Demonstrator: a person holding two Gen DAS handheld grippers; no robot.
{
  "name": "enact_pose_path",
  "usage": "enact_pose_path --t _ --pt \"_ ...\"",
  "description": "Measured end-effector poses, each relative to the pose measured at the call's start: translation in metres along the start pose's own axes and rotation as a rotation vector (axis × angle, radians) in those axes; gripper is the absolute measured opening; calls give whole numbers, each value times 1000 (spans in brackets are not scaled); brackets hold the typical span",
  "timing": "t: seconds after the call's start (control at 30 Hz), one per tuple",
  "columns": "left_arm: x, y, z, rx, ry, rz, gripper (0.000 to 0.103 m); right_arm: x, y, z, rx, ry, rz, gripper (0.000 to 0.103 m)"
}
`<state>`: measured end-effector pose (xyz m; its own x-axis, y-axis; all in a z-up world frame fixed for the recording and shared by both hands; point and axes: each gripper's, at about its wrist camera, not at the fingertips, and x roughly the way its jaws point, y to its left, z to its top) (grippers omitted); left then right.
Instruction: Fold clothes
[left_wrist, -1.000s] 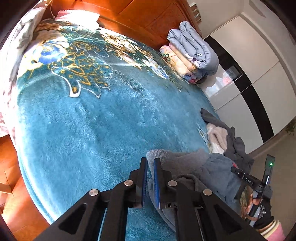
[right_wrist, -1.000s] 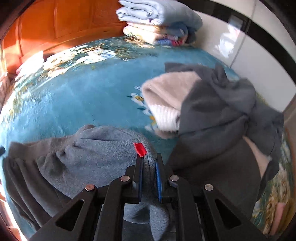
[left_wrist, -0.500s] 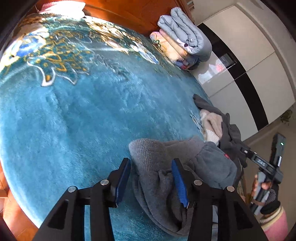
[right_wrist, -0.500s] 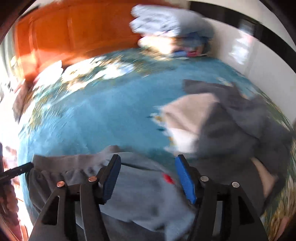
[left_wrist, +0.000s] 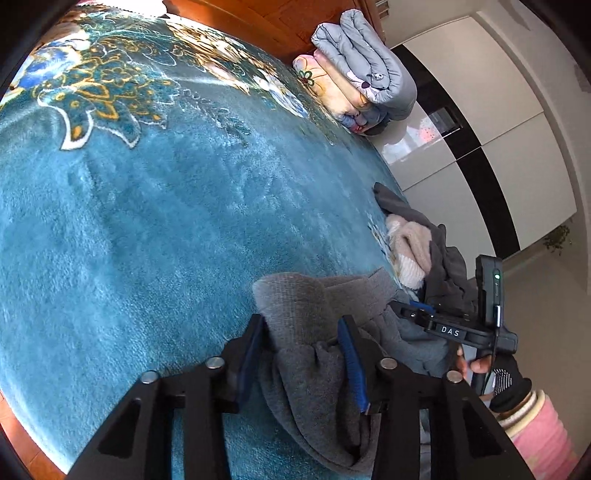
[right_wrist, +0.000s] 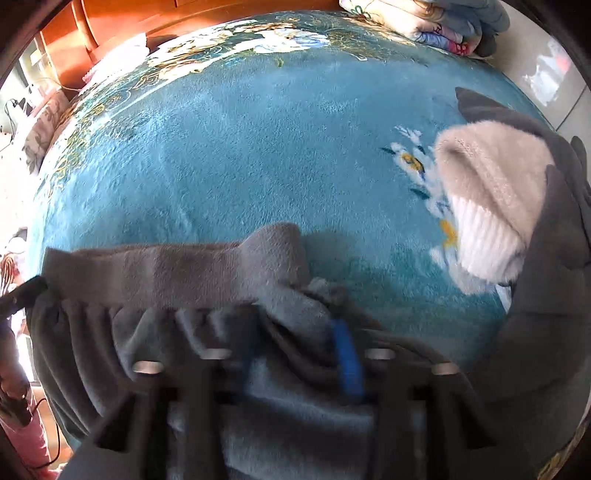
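A grey fleece garment with an elastic waistband (left_wrist: 306, 332) (right_wrist: 173, 273) lies bunched at the near edge of the bed's blue blanket (left_wrist: 147, 221) (right_wrist: 258, 147). My left gripper (left_wrist: 303, 354) is open, its jaws astride the waistband end. My right gripper (right_wrist: 299, 343) is open, low over the garment's crumpled middle, and blurred. It also shows in the left wrist view (left_wrist: 421, 310), at the garment's right side.
A pile of clothes, dark grey (right_wrist: 554, 258) with a beige and white fleece piece (right_wrist: 491, 192), lies to the right. Folded quilts (left_wrist: 369, 70) are stacked at the headboard (right_wrist: 110, 33). White wardrobe doors (left_wrist: 498, 122) stand beyond the bed.
Both grippers were shut on the grey garment a second ago. Both have opened and let it go. The garment now rests on the blanket with the waistband spread out.
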<state>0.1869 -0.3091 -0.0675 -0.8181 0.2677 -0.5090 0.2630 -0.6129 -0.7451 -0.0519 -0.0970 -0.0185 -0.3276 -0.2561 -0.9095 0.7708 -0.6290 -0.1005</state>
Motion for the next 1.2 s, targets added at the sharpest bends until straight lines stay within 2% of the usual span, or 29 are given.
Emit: enact_pose_path --t 0.03,0.1,0.2,0.27,0.33,0.4,0.43,0.47,0.5,0.53,0.63,0.67,0.73,0.83,0.93,1.0,1.1,1.13,1.2 --pt "-3 -2 0 3 -13 -9 16 2 2 0 -8 9 -3 9" --pt "-8 -5 1 8 -40 -28 13 7 5 0 -24 27 -9 8" --pt "-17 -9 3 17 -80 -57 12 -29 16 31 -45 -132 -71 8" --pt "-18 -13 6 23 -90 -38 12 -47 24 52 -39 -237 -106 8" --pt "-19 -16 9 28 -98 -14 12 -39 35 61 -46 -251 -159 8" --pt "-13 -13 7 19 -73 14 12 -18 40 59 -37 -227 -161 10" --pt "-10 -10 6 14 -63 28 12 -7 39 56 -25 -209 -155 15" --pt "-8 -7 4 9 -55 43 12 -12 31 50 -6 -219 -153 30" --pt "-6 -3 2 3 -46 58 12 -18 23 44 13 -229 -151 48" --pt "-4 0 1 -6 -41 67 12 -23 15 38 32 -239 -149 53" --pt "0 5 -2 -25 -32 88 12 -39 -9 19 90 -268 -143 54" --pt "2 6 -4 -31 -29 96 12 -57 -21 7 122 -293 -139 54" --pt "5 9 -6 -43 -23 110 13 -99 -48 -30 191 -332 -111 55" --pt "12 12 -7 -74 -10 140 13 -157 -86 -115 311 -359 -125 55" --pt "13 12 -6 -110 -5 155 13 -218 -127 -219 478 -354 -214 55" --pt "15 9 -6 -110 1 179 16 -264 -148 -291 594 -359 -338 55" --pt "17 3 -5 -110 10 216 18 -321 -168 -399 805 -336 -464 57" --pt "18 2 -5 -111 13 228 20 -332 -170 -428 875 -336 -485 59" --pt "20 -2 -5 -111 19 253 24 -344 -172 -496 1036 -342 -462 62"
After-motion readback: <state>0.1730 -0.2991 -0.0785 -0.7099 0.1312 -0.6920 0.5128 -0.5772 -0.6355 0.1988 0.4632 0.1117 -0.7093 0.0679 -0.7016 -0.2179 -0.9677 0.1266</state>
